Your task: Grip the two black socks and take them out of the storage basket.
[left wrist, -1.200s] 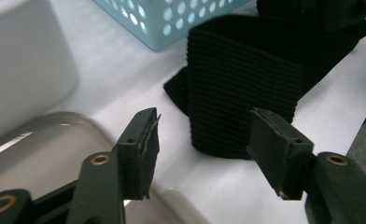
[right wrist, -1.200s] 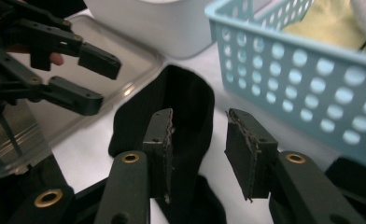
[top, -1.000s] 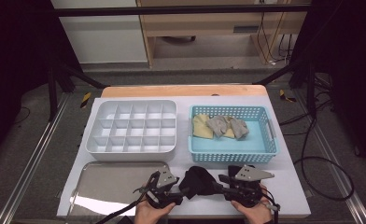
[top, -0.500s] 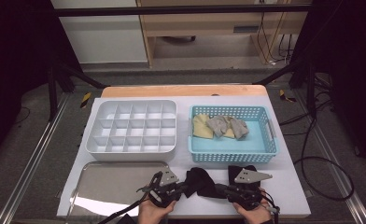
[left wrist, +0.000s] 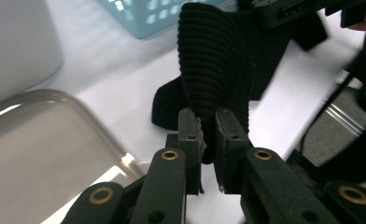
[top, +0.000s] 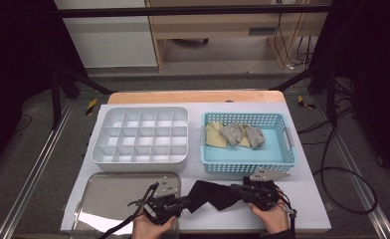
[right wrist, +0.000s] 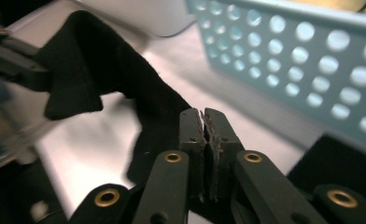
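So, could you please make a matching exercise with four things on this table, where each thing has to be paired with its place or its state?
Things:
1. black ribbed cloth
2. white plastic divided tray
3. light blue perforated plastic basket
4. shiny flat metal tray

Places or states:
A. holds yellow and grey cloths
B. lies at the near left corner of the table
C. pinched at both ends, by the left gripper and the right gripper
D. its small compartments hold nothing

Pairs: 1-C, 2-D, 3-A, 4-B

Blue basket [top: 246, 168] just ahead
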